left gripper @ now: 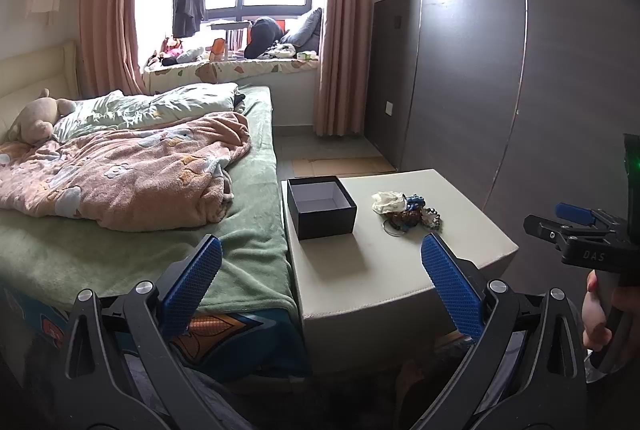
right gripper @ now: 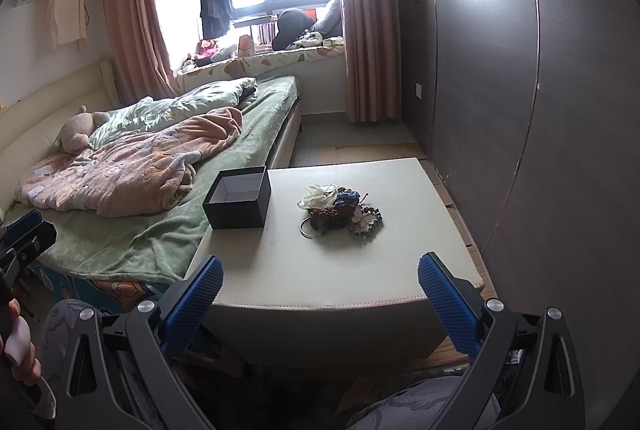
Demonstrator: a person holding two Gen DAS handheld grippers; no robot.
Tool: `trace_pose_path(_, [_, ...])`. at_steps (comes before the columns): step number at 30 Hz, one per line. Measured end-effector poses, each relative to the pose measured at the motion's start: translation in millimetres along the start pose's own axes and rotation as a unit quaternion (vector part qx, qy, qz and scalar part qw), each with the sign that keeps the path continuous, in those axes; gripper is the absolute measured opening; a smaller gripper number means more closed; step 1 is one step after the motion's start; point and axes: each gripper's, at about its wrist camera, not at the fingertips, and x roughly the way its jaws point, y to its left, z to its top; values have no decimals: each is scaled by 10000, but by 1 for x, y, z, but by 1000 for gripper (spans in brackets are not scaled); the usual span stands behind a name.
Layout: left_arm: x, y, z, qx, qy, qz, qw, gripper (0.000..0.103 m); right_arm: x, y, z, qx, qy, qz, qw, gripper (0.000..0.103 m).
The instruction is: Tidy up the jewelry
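A heap of jewelry (left gripper: 408, 212) (right gripper: 340, 210), with bead bracelets, a metal ring and a pale cloth piece, lies on a cream stool (left gripper: 380, 270) (right gripper: 320, 270). An open, empty black box (left gripper: 320, 208) (right gripper: 238, 200) stands at the stool's left edge. My left gripper (left gripper: 322, 284) is open and empty, held in front of the stool's near left corner. My right gripper (right gripper: 320, 296) is open and empty at the stool's near edge, short of the heap. The right gripper also shows at the right edge of the left wrist view (left gripper: 576, 230).
A bed (left gripper: 140, 190) (right gripper: 160, 170) with a green sheet and pink blanket runs along the stool's left side. A dark wardrobe wall (left gripper: 520, 90) (right gripper: 520, 90) stands to the right. Bare floor (right gripper: 360, 146) lies beyond the stool toward the window seat.
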Motion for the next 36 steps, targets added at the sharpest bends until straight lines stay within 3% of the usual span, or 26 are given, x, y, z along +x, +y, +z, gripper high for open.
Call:
trace_pose_path(27, [1, 6, 0, -79, 53, -31, 9999, 99, -5, 4, 1, 42, -30, 28, 10000, 96])
trace_pose_path(36, [22, 0, 4, -96, 210, -177, 9996, 99, 11, -13, 8, 208, 11, 162, 9997, 96])
